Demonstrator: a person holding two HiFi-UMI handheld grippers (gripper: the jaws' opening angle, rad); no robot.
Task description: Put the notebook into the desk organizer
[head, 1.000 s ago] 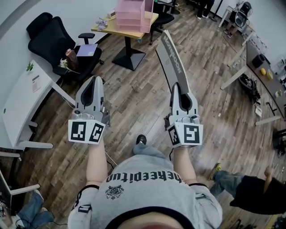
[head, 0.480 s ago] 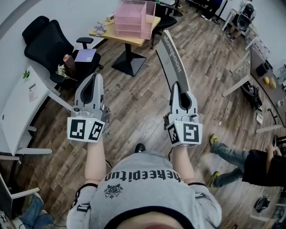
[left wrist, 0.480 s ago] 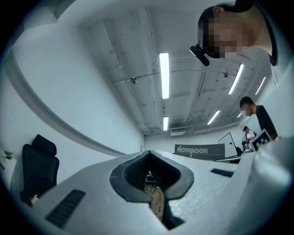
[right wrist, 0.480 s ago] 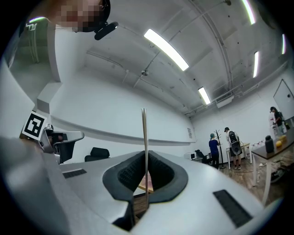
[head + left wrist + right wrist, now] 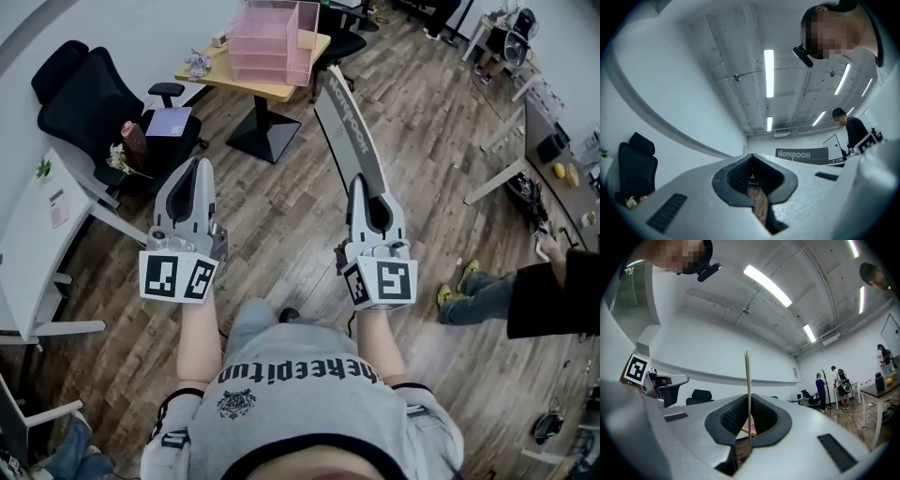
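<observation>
Right tool (image 5: pixel 362 180) clamps notebook (image 5: pixel 345 112) by its near edge; left tool (image 5: pixel 198 165) closed, apparently empty. Desk organizer (image 5: pixel 267 42) well ahead, open floor (image 5: pixel 281 202) between.

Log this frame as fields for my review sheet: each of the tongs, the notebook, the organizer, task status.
left tongs: shut, empty, above the floor
right tongs: shut on one end of the notebook
notebook: grey, pointing forward toward the wooden table
desk organizer: pink, on the wooden table
task status: notebook not yet in the desk organizer
</observation>
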